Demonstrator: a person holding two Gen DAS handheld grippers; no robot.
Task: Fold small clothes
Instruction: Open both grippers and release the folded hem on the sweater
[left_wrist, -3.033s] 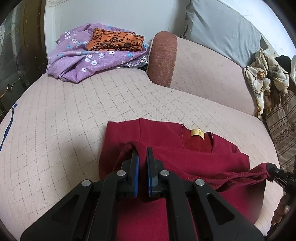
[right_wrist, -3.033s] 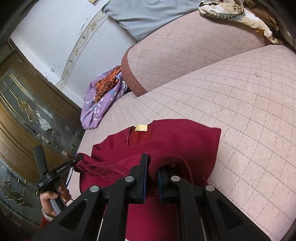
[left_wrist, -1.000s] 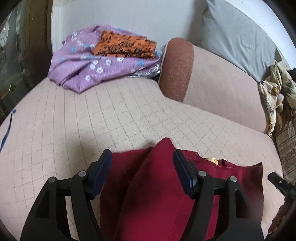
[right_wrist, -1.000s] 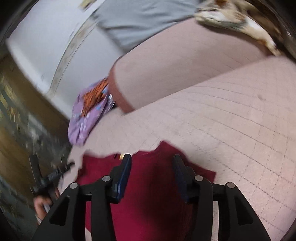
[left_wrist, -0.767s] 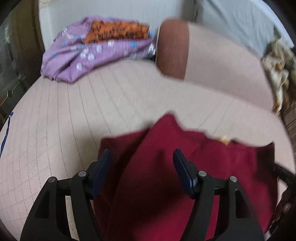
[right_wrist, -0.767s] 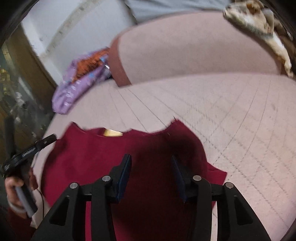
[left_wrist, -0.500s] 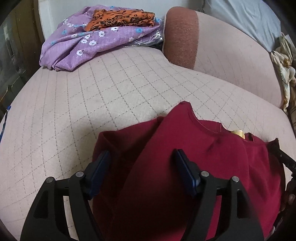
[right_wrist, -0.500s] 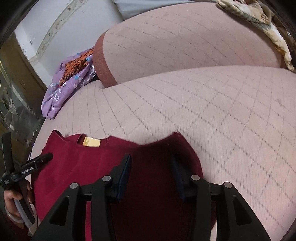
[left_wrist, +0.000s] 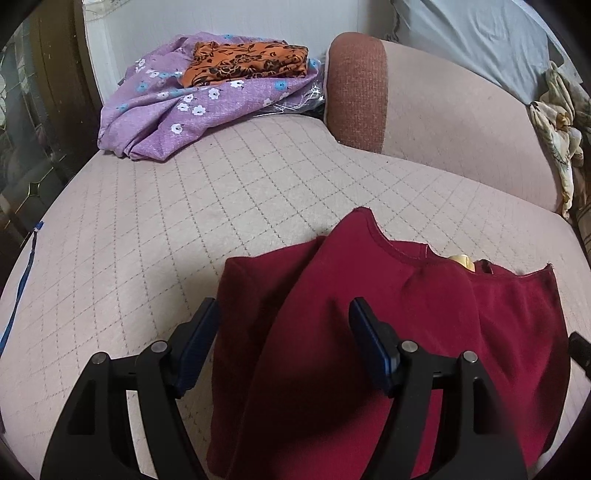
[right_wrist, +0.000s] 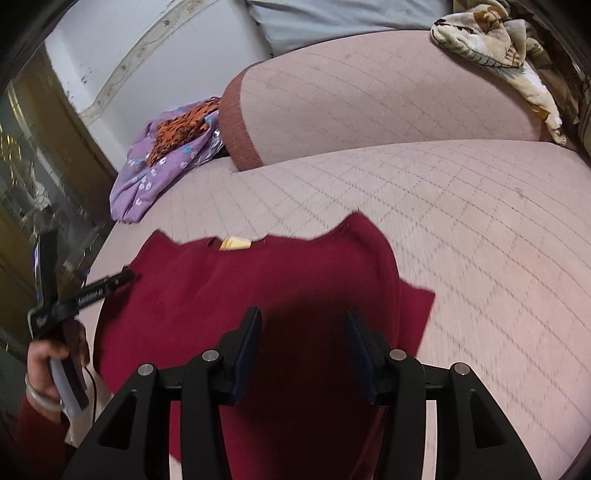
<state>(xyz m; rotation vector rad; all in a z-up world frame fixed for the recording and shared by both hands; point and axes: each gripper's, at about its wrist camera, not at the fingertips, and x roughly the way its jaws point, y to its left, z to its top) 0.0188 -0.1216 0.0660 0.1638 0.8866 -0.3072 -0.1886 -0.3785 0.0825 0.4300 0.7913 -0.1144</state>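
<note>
A dark red garment (left_wrist: 388, 317) lies folded over on the quilted beige sofa seat (left_wrist: 184, 229), with a yellow neck label (left_wrist: 460, 261) showing. It also shows in the right wrist view (right_wrist: 266, 288) with the label (right_wrist: 234, 243). My left gripper (left_wrist: 284, 332) is open and empty above the garment's left part. My right gripper (right_wrist: 303, 339) is open and empty above its right part. The left gripper also shows from outside in the right wrist view (right_wrist: 122, 277), held in a hand at the garment's left edge.
A purple floral cloth (left_wrist: 192, 110) with a folded orange patterned cloth (left_wrist: 251, 64) on it lies at the seat's far left. A brown-ended bolster (left_wrist: 424, 110) runs along the back, with a grey pillow (left_wrist: 472, 37) and a cream patterned cloth (left_wrist: 561, 122) to the right.
Both grippers were shut on the red garment's edge three seconds ago; they have opened and let it fall onto the seat. Since half a second ago both views have shifted only slightly.
</note>
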